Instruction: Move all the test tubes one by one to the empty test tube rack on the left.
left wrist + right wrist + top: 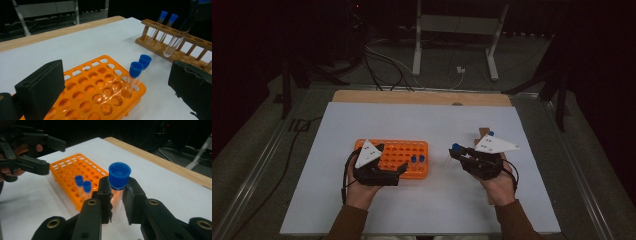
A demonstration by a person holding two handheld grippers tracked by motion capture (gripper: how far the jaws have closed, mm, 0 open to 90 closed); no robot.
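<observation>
the test tube (pixel 117 187) was a clear, empty-looking tube with a bright blue cap, which stood out above the pads. the right gripper (pixel 116 195) had its jaws closed on it just under the cap, and in the high view the tube (pixel 451 156) hung over the white table cover (pixel 422 120), between the two racks. in the left gripper view its rounded lower end (pixel 172 47) showed in front of the wooden rack (pixel 175 40).

the orange rack (pixel 100 92), a plastic grid of round wells, held two more blue-capped tubes (pixel 136 75) side by side near one end; the other wells in sight were bare. the wooden rack held two capped tubes (pixel 161 27) leaning in its far end.

the left gripper (pixel 379 170) lay at the near edge of the orange rack (pixel 414 147), its jaws standing wide apart with nothing pressed between them.

no writing or label could be read on any of these things.
</observation>
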